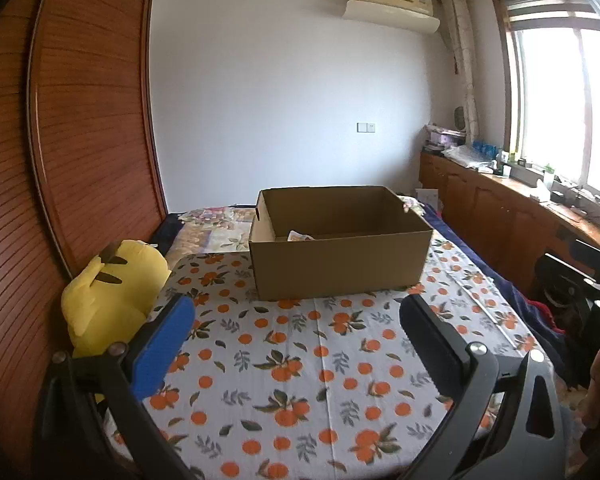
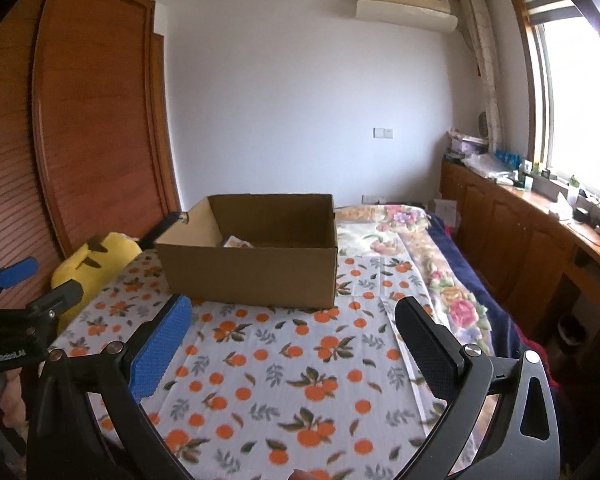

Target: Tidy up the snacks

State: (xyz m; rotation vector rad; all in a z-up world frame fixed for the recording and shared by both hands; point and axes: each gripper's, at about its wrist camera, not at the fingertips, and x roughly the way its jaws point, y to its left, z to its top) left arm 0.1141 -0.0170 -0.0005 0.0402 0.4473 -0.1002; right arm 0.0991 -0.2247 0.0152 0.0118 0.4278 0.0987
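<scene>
One cardboard box (image 1: 340, 240) sat open on the orange-print cloth (image 1: 300, 360) that covered the table, towards its far edge. Inside it I could make out one snack packet (image 1: 299, 235), pale with a bit of orange, lying on the floor of the box near the front wall; only a corner of it showed, so I could not tell what it was. No other snacks were in sight on the cloth.

Two grippers hung above the near part of the table. The left gripper (image 1: 296, 312) had its fingers spread wide with nothing between them, and the right gripper (image 2: 292, 312) was just as wide apart and equally bare. Each carried one blue pad (image 2: 160, 350) and one black pad (image 2: 424, 344).

One yellow plush toy (image 1: 112, 300) leaned beside the table's left edge, against the wooden wardrobe (image 1: 80, 120).
</scene>
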